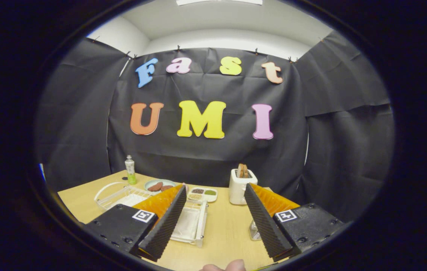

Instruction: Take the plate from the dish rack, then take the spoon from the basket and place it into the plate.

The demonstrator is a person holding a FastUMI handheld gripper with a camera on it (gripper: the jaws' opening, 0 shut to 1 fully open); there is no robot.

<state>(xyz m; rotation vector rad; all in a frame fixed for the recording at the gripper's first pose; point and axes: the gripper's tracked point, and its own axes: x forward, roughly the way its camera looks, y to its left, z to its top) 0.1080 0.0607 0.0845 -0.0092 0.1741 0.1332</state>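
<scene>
Step one is not yet begun, as I judge it: nothing is in my grasp and I hover above the near part of the counter (pixel 221 229), looking across it. My fingers (pixel 213 222) stand wide apart, holding and touching nothing, with bare counter between them.

The dish rack (pixel 117 195), a white wire frame, lies to the left, partly hidden behind my left finger; a white tray-like piece (pixel 192 226) shows just right of that finger. I cannot make out the plate I am meant to take from the rack. A small wire basket (pixel 255 230) peeks out beside my right finger; I cannot see the spoon in it.

Farther off stand a bottle (pixel 130 170), a dish of brown food (pixel 159 185), a divided dish (pixel 203 194) and a toaster (pixel 241 185).

The next move, I think, calls for swinging left and down toward the rack, finding the plate's rim, and lining my fingers up to close across it.
</scene>
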